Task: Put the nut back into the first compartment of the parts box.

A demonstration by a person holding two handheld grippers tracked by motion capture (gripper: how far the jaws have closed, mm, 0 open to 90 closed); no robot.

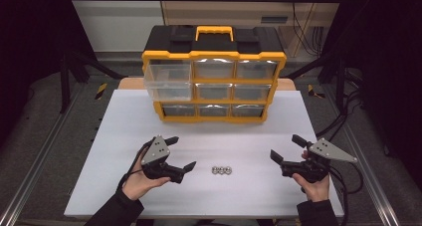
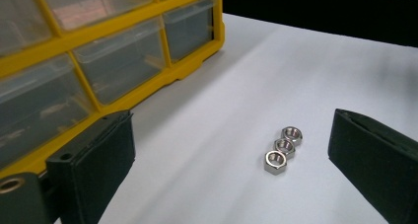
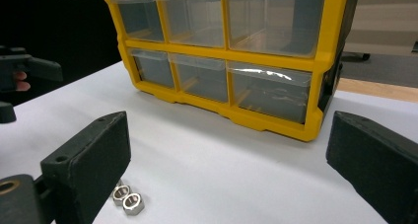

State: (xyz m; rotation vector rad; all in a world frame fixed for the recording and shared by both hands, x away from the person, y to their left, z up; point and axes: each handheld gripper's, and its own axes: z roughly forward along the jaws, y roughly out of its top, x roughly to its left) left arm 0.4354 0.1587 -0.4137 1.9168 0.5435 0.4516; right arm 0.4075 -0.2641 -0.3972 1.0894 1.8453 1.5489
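Nearest, the left claw (image 1: 181,153) and right claw (image 1: 286,147) both hover released, jaws spread, over the white worktop (image 1: 119,136). Between them lie three small silver hex nuts (image 1: 221,170) in a touching row. Beyond stands the yellow-framed drawer cabinet (image 1: 214,76), its top-left clear drawer (image 1: 167,80) pulled out.

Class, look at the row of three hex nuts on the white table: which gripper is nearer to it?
Left. The left gripper sits open just left of the hex nuts, one jaw tip close by. The right gripper, also open, is farther off on their right.
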